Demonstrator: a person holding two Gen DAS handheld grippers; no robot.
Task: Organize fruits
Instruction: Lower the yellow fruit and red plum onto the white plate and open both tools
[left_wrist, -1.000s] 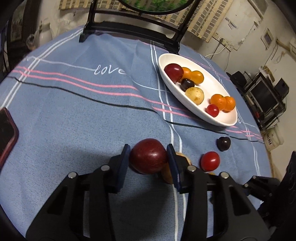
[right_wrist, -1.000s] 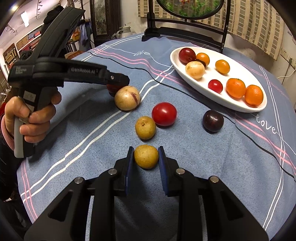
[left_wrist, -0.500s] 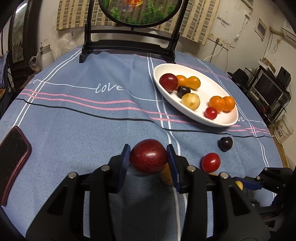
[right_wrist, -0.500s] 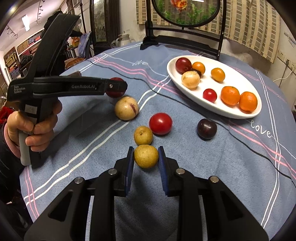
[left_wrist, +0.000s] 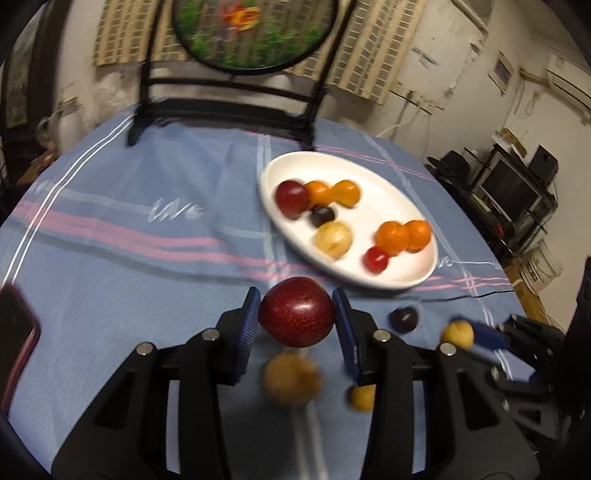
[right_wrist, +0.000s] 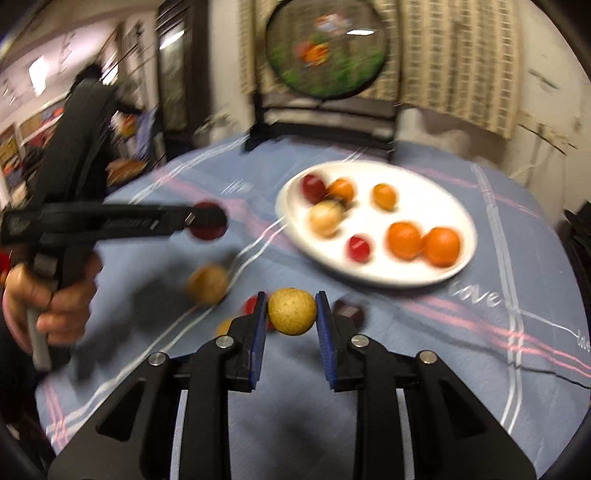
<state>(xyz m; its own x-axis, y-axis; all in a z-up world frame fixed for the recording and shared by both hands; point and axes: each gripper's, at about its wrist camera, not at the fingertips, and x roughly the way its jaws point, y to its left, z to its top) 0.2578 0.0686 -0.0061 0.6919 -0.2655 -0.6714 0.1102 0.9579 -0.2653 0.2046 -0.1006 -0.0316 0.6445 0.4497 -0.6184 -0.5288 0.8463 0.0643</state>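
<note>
My left gripper (left_wrist: 297, 318) is shut on a dark red plum (left_wrist: 296, 316) and holds it above the blue tablecloth, short of the white oval plate (left_wrist: 402, 199). My right gripper (right_wrist: 291, 313) is shut on a small yellow fruit (right_wrist: 291, 311), lifted off the cloth, also short of the plate (right_wrist: 436, 192). The plate holds several fruits: oranges, a red plum, a tan fruit, a small red one. Loose on the cloth are a tan fruit (left_wrist: 291, 380), a small yellow fruit (left_wrist: 362, 397) and a dark plum (left_wrist: 404, 319). Both views are motion-blurred.
A black chair (left_wrist: 225, 107) with a round picture stands at the table's far edge. A red-edged phone (left_wrist: 14, 343) lies at the left. The left gripper and hand show at the left of the right wrist view (right_wrist: 110, 221). Shelves and screens stand off to the right.
Both grippers have risen and moved toward the plate with their fruits. The yellow fruit has left the cloth. The plate now sits closer in both views.
</note>
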